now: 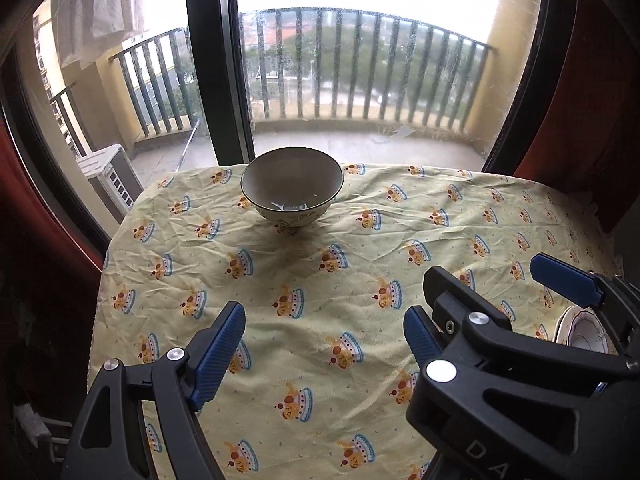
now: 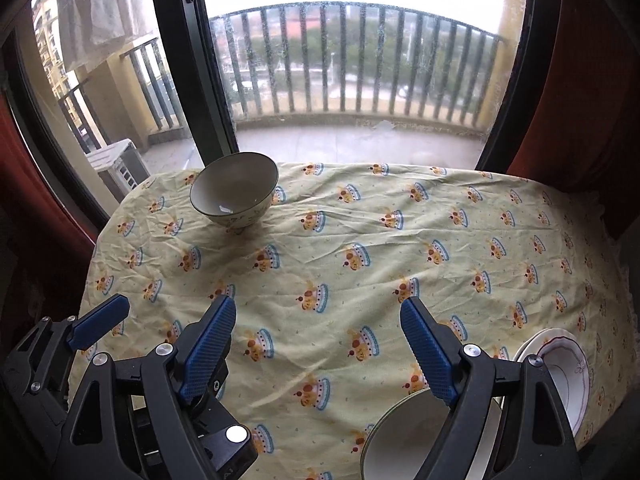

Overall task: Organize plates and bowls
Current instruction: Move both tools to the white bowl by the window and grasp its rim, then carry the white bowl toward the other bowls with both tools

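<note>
The bowl (image 1: 292,186) stands upright at the far edge of my table, just before the window frame (image 1: 216,60), on the yellow cloth (image 1: 320,272) printed with little crowns; it looks empty but for a gleam at its bottom. Nearer to me on the right side lie the other dishes: a white plate (image 2: 568,376) with a thin dark line round its wavy rim, and just beside it, lower in the right wrist view, a second bowl (image 2: 404,436) with a greenish edge, partly hidden behind my own tong arm. My right tongs (image 2: 316,348) hang over bare cloth with their blue pads spread wide and nothing between them. My left tongs (image 1: 324,340) hang likewise, spread wide and empty, close alongside the right pair, so that each shows in the other's view. Both are well apart from the far bowl. Beyond the glass is a balcony with a grey railing (image 1: 360,64), and dark red curtains (image 1: 592,92) hang at either side.
</note>
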Demonstrator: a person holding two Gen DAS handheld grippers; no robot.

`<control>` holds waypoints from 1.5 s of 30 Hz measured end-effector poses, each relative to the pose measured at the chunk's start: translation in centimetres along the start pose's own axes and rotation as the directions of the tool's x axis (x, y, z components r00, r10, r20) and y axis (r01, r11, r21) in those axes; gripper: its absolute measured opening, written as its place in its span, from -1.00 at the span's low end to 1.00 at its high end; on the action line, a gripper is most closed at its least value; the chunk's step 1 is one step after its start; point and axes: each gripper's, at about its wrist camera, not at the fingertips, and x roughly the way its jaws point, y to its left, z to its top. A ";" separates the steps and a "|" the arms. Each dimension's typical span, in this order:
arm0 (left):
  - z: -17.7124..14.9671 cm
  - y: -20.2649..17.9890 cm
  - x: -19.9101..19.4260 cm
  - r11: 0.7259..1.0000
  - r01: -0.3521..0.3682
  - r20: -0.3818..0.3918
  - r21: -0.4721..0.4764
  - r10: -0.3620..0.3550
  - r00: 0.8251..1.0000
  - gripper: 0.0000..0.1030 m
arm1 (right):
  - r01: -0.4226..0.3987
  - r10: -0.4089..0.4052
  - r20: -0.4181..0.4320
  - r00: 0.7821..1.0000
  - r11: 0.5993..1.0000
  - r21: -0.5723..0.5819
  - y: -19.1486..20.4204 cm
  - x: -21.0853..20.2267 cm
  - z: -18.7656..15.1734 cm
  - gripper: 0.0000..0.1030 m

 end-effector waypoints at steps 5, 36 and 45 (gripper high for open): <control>1.9 1.2 1.8 0.998 -0.052 0.001 -0.043 0.052 0.999 0.62 | -0.030 0.030 -0.009 1.000 0.999 -0.025 0.9 2.6 2.6 0.75; 10.2 5.7 15.1 0.963 -0.204 0.020 -0.175 0.210 0.977 0.20 | -0.107 0.108 0.012 0.994 0.993 -0.058 3.7 17.9 12.9 0.52; 10.5 6.7 17.0 0.959 -0.219 -0.023 -0.180 0.219 0.975 -0.32 | -0.126 0.125 -0.041 0.991 0.991 -0.044 4.9 21.4 13.1 -0.24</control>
